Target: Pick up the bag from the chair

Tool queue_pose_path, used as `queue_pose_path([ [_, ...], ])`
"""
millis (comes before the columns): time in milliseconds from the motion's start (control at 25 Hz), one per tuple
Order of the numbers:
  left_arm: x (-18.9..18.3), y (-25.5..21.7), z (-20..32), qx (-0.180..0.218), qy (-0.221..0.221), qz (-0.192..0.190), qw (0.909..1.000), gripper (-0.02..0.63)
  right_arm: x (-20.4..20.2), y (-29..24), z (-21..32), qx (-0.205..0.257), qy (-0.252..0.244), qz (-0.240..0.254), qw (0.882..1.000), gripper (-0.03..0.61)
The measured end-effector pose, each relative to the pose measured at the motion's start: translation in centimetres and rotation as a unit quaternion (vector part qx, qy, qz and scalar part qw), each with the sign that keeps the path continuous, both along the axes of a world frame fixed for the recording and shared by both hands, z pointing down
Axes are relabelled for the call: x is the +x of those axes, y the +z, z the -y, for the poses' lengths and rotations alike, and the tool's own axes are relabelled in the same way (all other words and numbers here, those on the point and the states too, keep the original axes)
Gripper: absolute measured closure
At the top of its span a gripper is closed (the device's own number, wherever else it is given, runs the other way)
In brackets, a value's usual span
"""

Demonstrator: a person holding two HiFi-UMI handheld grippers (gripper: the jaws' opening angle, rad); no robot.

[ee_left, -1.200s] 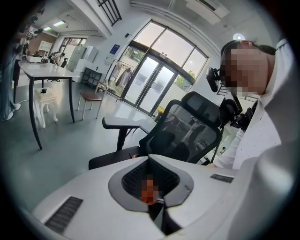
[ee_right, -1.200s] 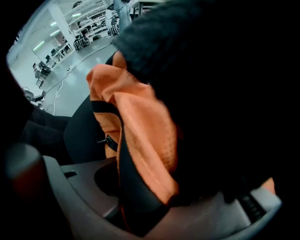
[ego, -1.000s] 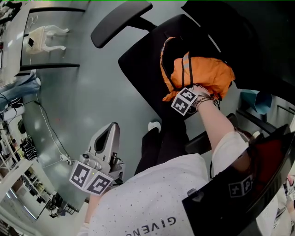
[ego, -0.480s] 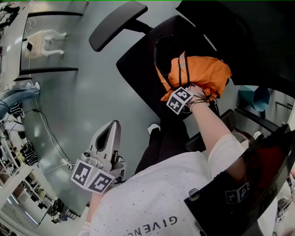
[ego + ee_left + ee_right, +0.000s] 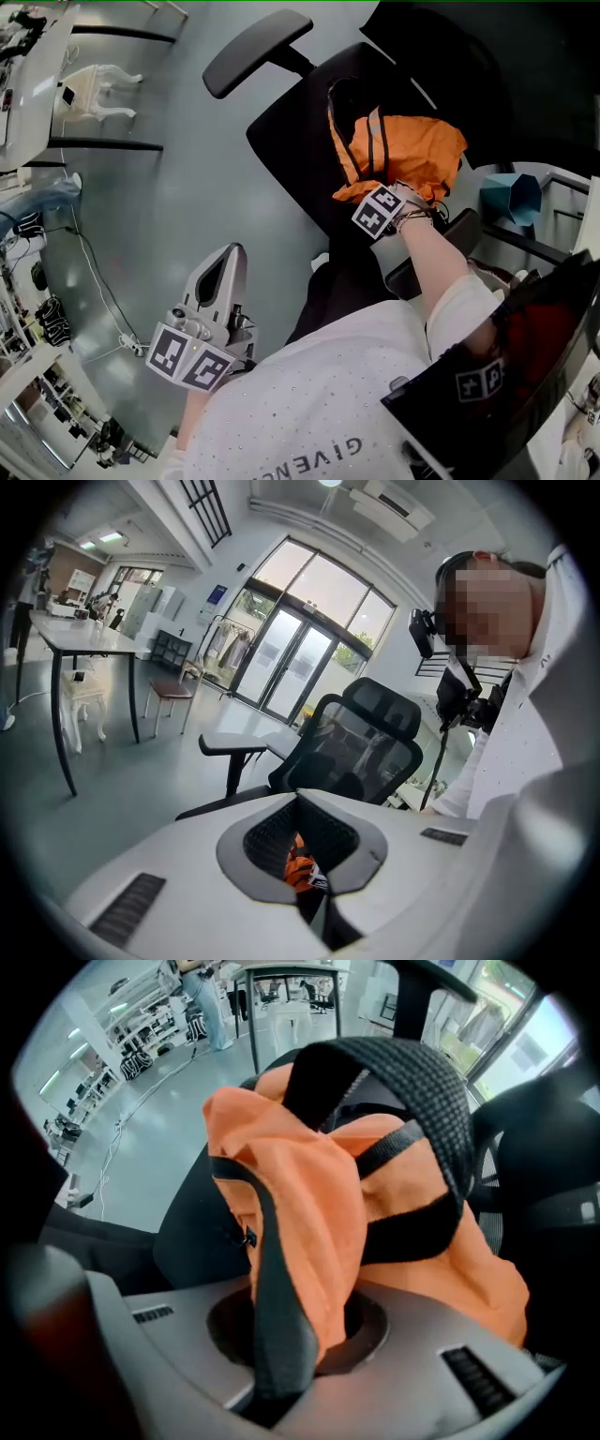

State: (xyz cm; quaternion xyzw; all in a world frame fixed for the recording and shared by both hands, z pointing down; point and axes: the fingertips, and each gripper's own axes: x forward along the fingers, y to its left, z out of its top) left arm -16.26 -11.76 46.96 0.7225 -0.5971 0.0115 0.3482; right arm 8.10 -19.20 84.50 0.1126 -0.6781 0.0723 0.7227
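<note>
An orange bag (image 5: 408, 150) with black straps lies on the black seat of an office chair (image 5: 291, 141). My right gripper (image 5: 366, 195) reaches in at the bag's near edge, its marker cube just behind it. In the right gripper view the bag (image 5: 375, 1204) fills the frame, and the right gripper (image 5: 291, 1354) is shut on a fold of orange fabric and a black strap (image 5: 277, 1269). My left gripper (image 5: 223, 272) hangs low over the floor, away from the chair, shut with nothing in it. The left gripper (image 5: 314, 897) view shows the chair (image 5: 370, 733) ahead.
A chair armrest (image 5: 258, 52) juts out at the far left of the seat. On the grey floor lie a cable (image 5: 94, 267) and a white figure (image 5: 94, 84) beside dark table legs. A teal object (image 5: 511, 192) sits right of the chair. A table (image 5: 84, 639) stands left.
The right gripper keeps its hold on the bag and has shifted only slightly at the seat's near edge. The left gripper stays where it was.
</note>
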Motion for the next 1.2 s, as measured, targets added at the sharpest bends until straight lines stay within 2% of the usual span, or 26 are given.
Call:
queue_pose_path([
  [120, -0.8, -1.3, -1.2, 0.019, -0.013, 0.001, 0.9997, 0.615, -0.7, -1.8, -0.2, 0.001, 0.025, 0.023, 0.999, 0.535],
  [240, -0.9, -3.2, -1.8, 0.043, -0.004, 0.011, 0.999, 0.615, -2.3, -4.0, -0.1, 0.007, 0.072, 0.057, 0.996, 0.538],
  [400, -2.0, -5.7, -2.5, 0.068, -0.01, 0.016, 0.9975, 0.615, -4.7, -7.5, 0.5, 0.004, 0.138, 0.102, 0.985, 0.54],
  [480, -2.5, -6.7, -2.8, 0.08, -0.018, 0.013, 0.9965, 0.615, -5.2, -8.9, 1.0, -0.001, 0.18, 0.13, 0.975, 0.54],
  [720, -4.1, -8.8, -4.1, 0.109, -0.036, 0.013, 0.9933, 0.615, -5.8, -12.0, 2.6, -0.015, 0.308, 0.203, 0.929, 0.54],
  [840, -4.4, -9.3, -4.6, 0.117, -0.041, 0.014, 0.9922, 0.615, -5.8, -13.2, 3.2, -0.019, 0.352, 0.229, 0.907, 0.54],
  [1000, -4.5, -9.6, -4.9, 0.123, -0.048, 0.012, 0.9912, 0.615, -5.3, -14.4, 4.2, -0.029, 0.411, 0.264, 0.872, 0.54],
  [1200, -4.5, -9.3, -4.9, 0.119, -0.054, 0.007, 0.9914, 0.615, -4.6, -16.0, 6.0, -0.038, 0.463, 0.307, 0.831, 0.54],
])
